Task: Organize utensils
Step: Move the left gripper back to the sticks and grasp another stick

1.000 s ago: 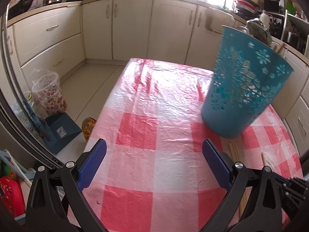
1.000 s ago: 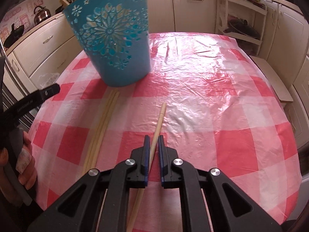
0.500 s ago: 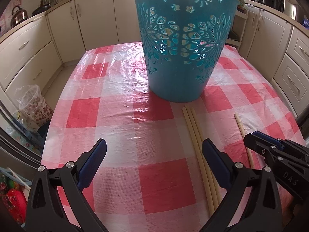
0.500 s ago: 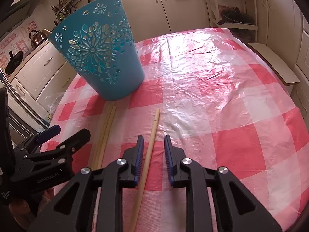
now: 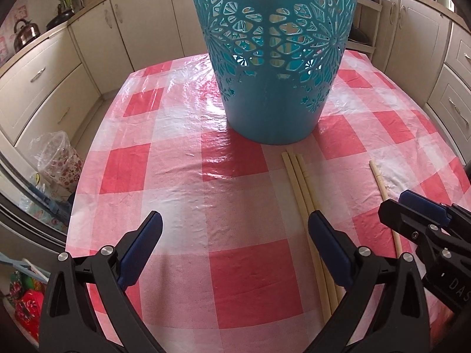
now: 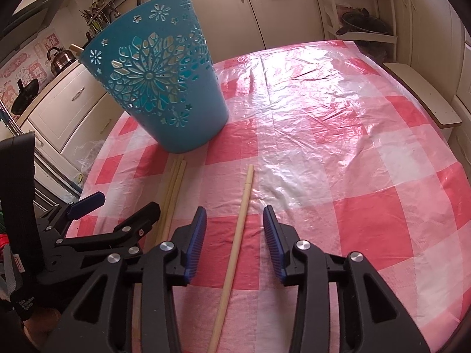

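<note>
Between the spread jaws of the right gripper (image 6: 234,229) a single chopstick (image 6: 239,226) lies flat on the desk (image 6: 368,176), so I would lower squarely, close mid-shaft and lift it level. Left of it, the left gripper (image 5: 235,236) gapes wide and empty beside three more chopsticks (image 5: 300,188); beyond stands the blue basket (image 6: 164,88), the likely destination.
</note>
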The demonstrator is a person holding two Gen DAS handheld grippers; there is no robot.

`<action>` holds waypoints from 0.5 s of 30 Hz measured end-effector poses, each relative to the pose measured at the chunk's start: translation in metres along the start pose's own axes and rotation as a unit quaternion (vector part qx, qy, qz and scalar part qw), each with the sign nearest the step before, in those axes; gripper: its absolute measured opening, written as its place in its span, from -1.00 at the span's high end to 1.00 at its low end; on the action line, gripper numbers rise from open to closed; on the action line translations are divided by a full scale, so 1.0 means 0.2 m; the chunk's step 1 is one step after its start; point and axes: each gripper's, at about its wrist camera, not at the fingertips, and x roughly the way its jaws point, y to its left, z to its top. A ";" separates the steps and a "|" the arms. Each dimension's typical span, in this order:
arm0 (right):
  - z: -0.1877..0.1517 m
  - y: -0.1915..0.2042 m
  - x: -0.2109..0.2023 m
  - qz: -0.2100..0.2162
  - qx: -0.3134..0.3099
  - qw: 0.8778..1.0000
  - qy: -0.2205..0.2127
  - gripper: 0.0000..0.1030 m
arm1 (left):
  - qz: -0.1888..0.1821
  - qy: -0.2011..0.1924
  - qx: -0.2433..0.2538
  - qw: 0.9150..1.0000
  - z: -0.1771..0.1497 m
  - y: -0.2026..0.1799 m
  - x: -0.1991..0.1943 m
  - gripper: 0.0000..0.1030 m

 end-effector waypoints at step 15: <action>0.00 0.00 0.00 0.002 0.003 1.000 -0.002 0.12 | -0.002 0.020 -0.010 1.000 0.01 0.01 0.05 -0.85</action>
